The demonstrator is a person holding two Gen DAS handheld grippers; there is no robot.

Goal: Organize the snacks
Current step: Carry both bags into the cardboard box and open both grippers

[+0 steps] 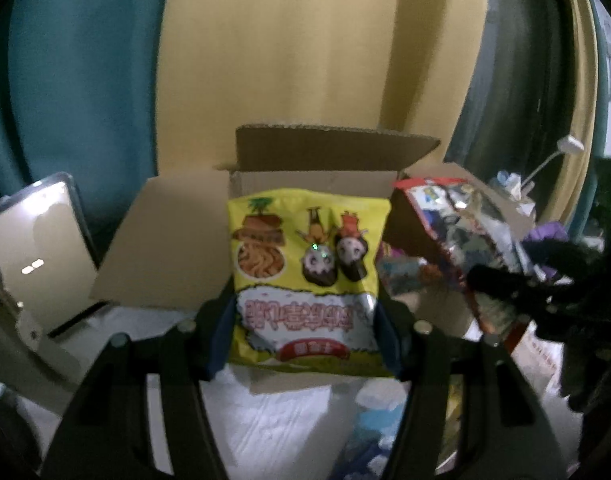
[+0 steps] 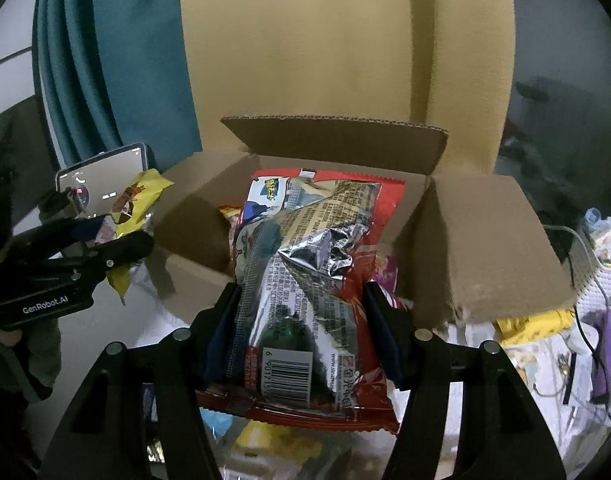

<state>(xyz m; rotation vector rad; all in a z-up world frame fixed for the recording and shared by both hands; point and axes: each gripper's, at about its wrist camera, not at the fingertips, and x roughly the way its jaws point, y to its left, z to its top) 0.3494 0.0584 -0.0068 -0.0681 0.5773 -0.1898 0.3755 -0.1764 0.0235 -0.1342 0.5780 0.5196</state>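
Before the open brown cardboard box (image 2: 485, 240), your left gripper (image 1: 305, 316) clamps the yellow snack bag (image 1: 305, 276), your right gripper (image 2: 301, 332) the red-and-silver foil packet (image 2: 305, 280), both poised for boxing.

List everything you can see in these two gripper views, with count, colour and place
yellow snack bag: one, yellow with cartoon print, clamped in the left hand-held gripper in front of the box
red snack bag: one, red and silver, barcode side showing, clamped in the right hand-held gripper over the box
cardboard box: one, brown, flaps open, some packets inside
curtains: teal and mustard, behind the box
phone: one, screen lit, left of the box
loose packets: several, mixed colours, right of the box
left hand-held gripper: black, shut on yellow bag
right hand-held gripper: black, shut on red bag
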